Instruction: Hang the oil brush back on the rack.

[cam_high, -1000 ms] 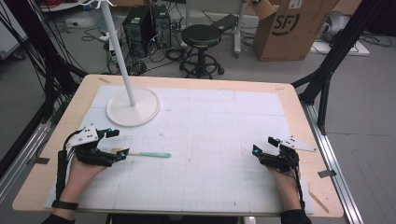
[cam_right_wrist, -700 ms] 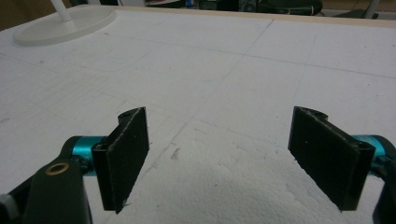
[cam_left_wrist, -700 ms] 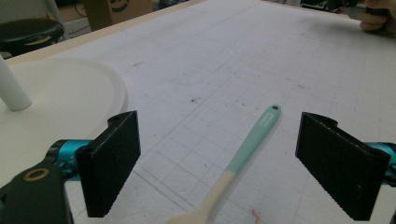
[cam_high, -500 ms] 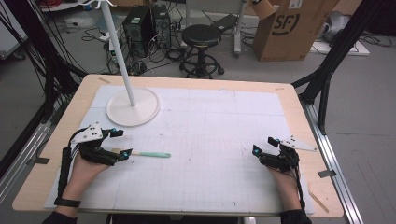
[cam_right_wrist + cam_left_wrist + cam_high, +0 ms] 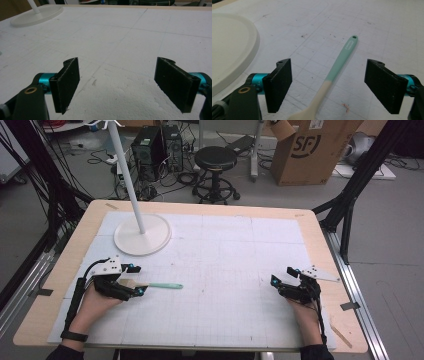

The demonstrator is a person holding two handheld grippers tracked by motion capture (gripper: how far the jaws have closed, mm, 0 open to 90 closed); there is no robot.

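A small spatula [image 5: 159, 285] [image 5: 338, 67] with a mint-green handle and a cream head lies flat on the white gridded mat [image 5: 225, 265]. My left gripper [image 5: 134, 280] [image 5: 329, 87] is open at the mat's left, its jaws standing on either side of the cream end without touching it. The green handle points away from that gripper toward the mat's middle. My right gripper [image 5: 283, 276] [image 5: 120, 85] rests open at the mat's right with nothing between its jaws.
A white stand with a round base [image 5: 142, 234] [image 5: 229, 47] [image 5: 37, 15] and a tall pole [image 5: 126, 172] rises at the mat's far left. The wooden table edge [image 5: 320, 250] frames the mat. A stool, computers and a cardboard box sit on the floor beyond.
My left gripper has crept slightly right, so its jaws now flank the spatula's cream end. The right gripper has stayed put.
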